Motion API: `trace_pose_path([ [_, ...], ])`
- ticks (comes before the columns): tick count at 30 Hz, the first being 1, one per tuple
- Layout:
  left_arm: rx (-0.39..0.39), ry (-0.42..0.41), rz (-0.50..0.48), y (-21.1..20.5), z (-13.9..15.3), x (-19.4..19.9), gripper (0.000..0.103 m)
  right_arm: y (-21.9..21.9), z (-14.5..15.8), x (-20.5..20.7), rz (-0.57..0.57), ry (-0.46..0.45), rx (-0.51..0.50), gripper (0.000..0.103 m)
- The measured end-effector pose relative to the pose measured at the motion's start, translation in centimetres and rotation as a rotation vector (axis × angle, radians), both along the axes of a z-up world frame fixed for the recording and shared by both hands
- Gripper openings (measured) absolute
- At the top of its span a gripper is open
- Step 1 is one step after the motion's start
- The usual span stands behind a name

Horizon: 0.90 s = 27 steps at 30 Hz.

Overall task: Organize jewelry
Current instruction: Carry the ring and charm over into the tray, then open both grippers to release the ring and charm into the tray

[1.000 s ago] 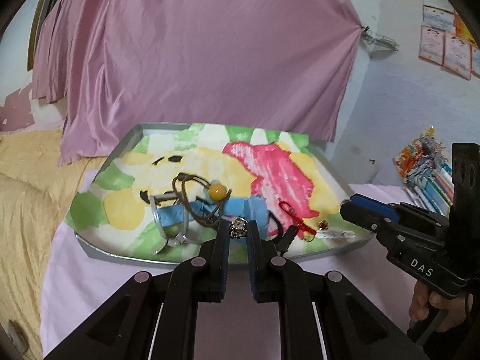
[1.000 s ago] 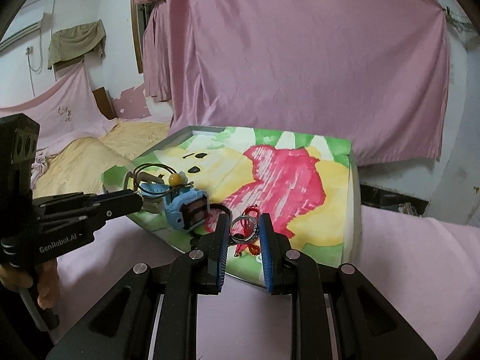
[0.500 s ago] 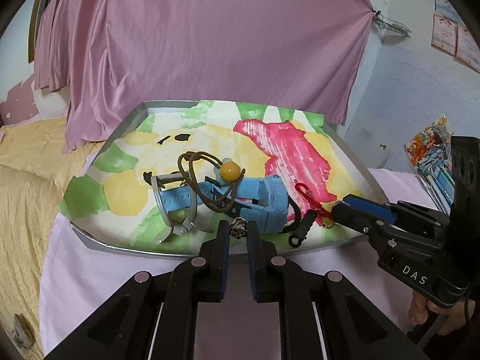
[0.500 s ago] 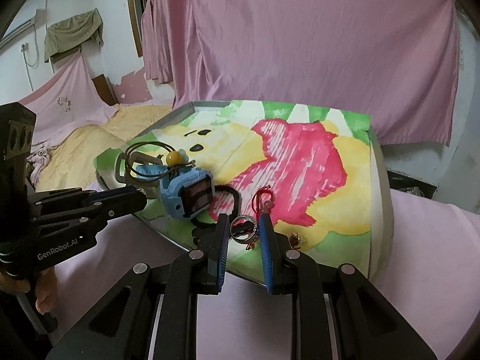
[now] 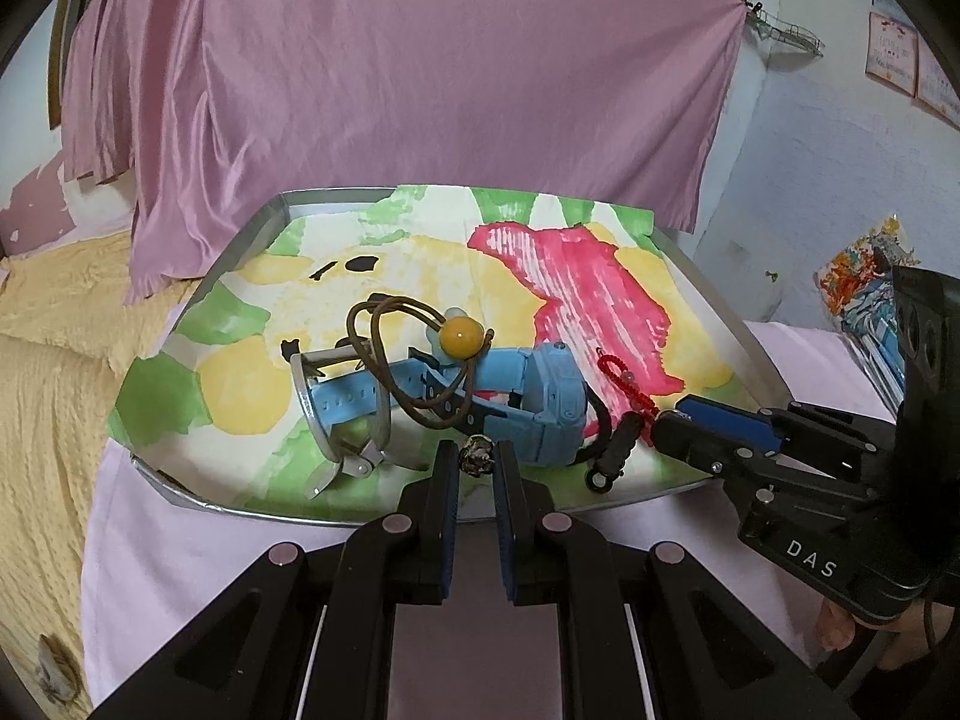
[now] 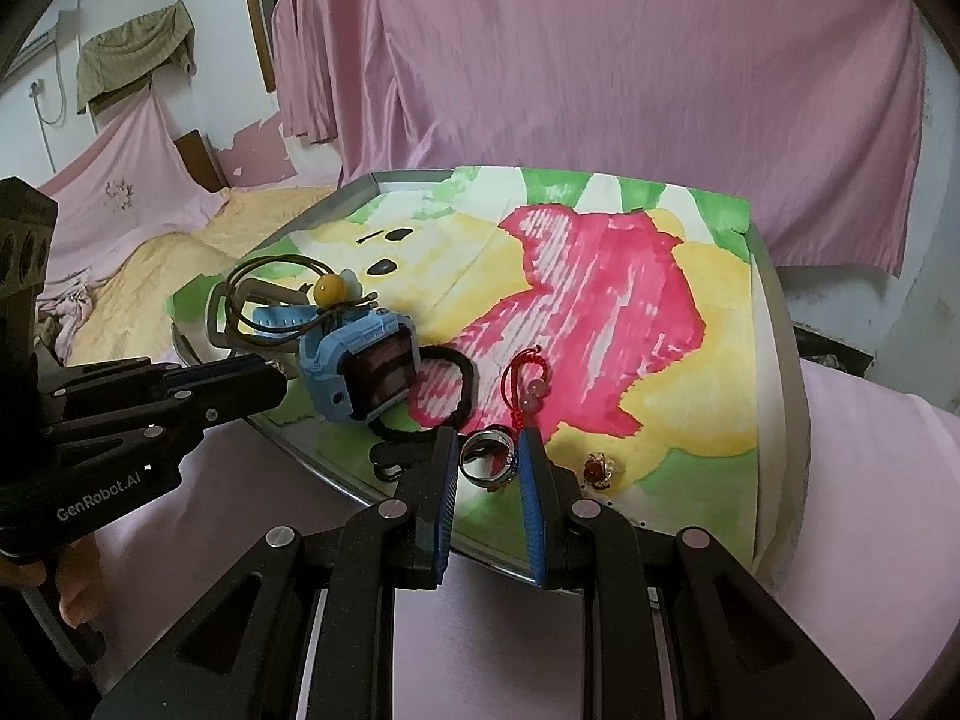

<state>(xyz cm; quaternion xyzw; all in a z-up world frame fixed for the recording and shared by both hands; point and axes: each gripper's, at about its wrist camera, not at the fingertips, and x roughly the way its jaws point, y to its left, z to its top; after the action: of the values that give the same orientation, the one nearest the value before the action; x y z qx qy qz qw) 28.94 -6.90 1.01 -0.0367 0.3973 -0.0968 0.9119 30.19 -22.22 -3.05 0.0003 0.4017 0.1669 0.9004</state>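
A metal tray lined with a painted sheet holds a blue watch, a brown cord with a yellow bead, a silver cuff, a red cord charm and a small gold-and-red piece. My left gripper is shut on a small sparkly piece over the tray's near edge. My right gripper is shut on a silver ring just above the tray's near side.
A pink cloth covers the table under the tray. Pink drapes hang behind. A yellow blanket lies at the left. A packet of coloured pens lies right of the tray. A person's hand holds the right gripper.
My right gripper has come down and forward over the tray with the ring still in it. The left gripper tilted down a little, so the tray's contents sit higher in its view.
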Motion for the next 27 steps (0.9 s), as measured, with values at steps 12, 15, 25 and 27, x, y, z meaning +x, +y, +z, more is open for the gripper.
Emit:
trace_pose_path([
  [12,-0.005,0.027,0.0,-0.12,-0.3,0.69,0.011,-0.06,-0.46,0.82,0.002,0.024,-0.001,0.018],
  [15,-0.003,0.026,-0.001,-0.12,-0.28,0.68,0.011,-0.07,-0.49,0.79,0.0,0.026,0.007,0.018],
  [25,-0.005,0.018,0.009,0.2,-0.11,0.45,0.016,-0.32,-0.54,0.6,-0.02,0.006,0.008,0.023],
  [27,-0.01,0.012,0.007,0.28,-0.03,0.34,0.024,-0.56,-0.49,0.5,-0.025,0.0,0.01,0.024],
])
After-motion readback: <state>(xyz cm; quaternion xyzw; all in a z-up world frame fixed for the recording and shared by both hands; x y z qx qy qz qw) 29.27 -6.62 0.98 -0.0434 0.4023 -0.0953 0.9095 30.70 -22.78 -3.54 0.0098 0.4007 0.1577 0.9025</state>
